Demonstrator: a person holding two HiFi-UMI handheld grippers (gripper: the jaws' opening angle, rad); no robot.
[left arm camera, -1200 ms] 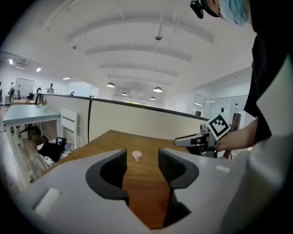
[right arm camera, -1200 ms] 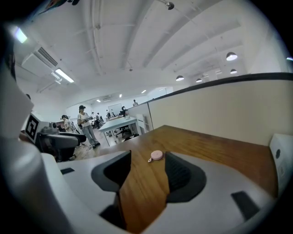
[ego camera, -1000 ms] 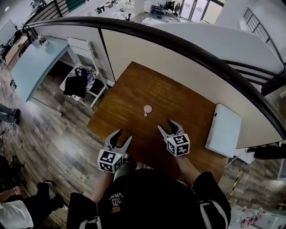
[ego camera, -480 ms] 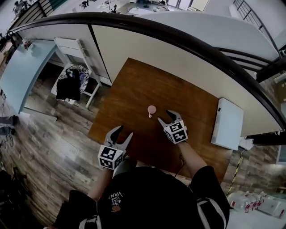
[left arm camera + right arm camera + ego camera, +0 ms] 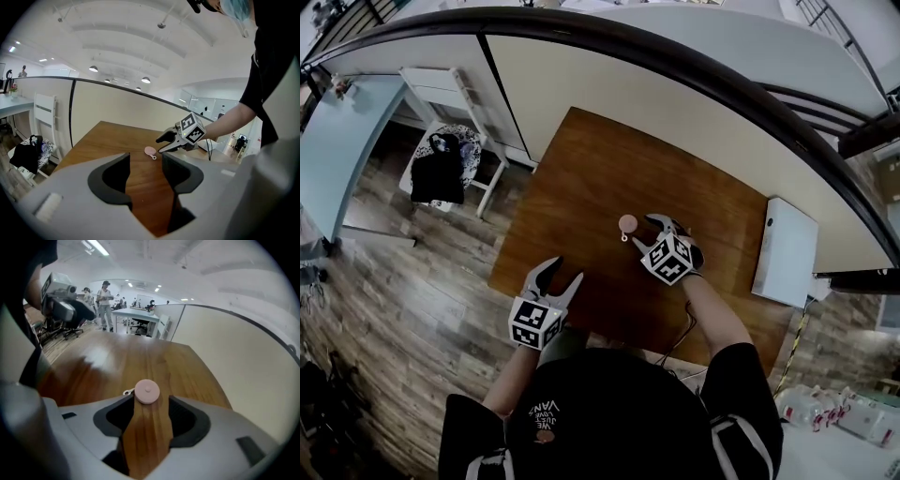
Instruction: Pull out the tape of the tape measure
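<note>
Pink tape measure (image 5: 147,391) just ahead of wide-open right claw (image 5: 643,233); left claw (image 5: 565,272) open, empty.

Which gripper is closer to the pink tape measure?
The right gripper: its open jaws sit right at the tape measure, while the left gripper hangs back.

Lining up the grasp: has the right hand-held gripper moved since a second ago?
Yes. The right hand-held gripper has closed in on the tape measure, jaws open.
</note>
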